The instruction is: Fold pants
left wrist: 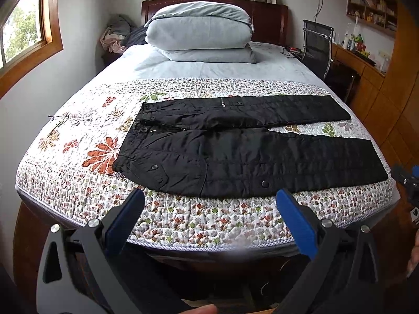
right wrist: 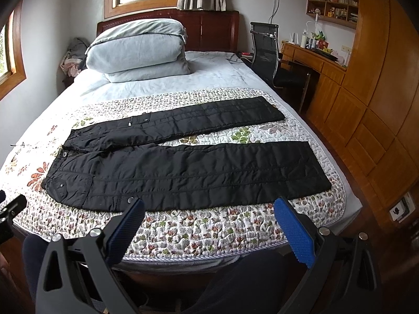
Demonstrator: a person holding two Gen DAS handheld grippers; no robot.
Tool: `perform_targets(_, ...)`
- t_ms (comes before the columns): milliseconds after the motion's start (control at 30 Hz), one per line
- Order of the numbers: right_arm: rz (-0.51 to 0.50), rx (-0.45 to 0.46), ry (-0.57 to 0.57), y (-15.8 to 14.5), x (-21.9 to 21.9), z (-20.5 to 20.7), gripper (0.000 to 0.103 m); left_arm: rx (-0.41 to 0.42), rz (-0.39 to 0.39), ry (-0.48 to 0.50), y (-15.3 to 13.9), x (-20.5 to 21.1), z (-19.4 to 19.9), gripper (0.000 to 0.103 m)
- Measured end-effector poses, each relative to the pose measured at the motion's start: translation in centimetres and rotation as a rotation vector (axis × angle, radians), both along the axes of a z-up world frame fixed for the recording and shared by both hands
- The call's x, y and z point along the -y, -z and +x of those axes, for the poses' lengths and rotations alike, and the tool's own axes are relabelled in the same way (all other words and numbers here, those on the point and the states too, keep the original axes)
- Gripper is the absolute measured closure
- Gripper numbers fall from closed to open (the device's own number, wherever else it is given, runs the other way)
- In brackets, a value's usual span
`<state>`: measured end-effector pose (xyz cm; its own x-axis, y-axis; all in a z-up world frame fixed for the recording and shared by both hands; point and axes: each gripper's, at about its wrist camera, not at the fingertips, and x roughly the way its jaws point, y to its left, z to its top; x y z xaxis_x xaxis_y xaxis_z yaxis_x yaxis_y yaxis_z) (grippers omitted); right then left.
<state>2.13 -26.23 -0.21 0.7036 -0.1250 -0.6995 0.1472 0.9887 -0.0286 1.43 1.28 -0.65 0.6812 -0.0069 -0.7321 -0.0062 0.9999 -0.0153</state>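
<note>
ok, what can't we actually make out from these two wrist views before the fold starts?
- Underside of the black pants: hidden against the floral quilt in both views.
- Right gripper in the left wrist view: cut off by the right edge.
- Left gripper in the right wrist view: cut off by the left edge.
- Shelf items: too small to identify.
- Clothes pile beside the bed: partly hidden by the folded duvet.

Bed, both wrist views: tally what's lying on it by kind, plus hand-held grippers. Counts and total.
Black pants: 1, spread flat on the floral quilt
Floral quilt: 1
Folded grey duvet: 1, at the headboard end
Hand-held grippers: 2, left hand-held gripper and right hand-held gripper, both open, short of the pants
Total: 5
</note>
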Motion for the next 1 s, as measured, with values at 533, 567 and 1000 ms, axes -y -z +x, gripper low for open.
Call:
perform_targets(533,-0.054,0.029,0.031,0.1,2.2,1.4,0.003,-0.049,-0.050,0.027,2.0,-2.7,3.8,0.003)
perform_targets(567,-0.057,0.026,0.035,0.3,2.5,1.7,0.003,-0.053,-0.053,0.024,2.2,-2.9,4.2,0.003)
perform_targets(1000,-0.070,0.015,0.049,1.7,4.5,3.6,0.003,-0.122,-0.097,-0.096,5.1,-8.1,8.9,0.003)
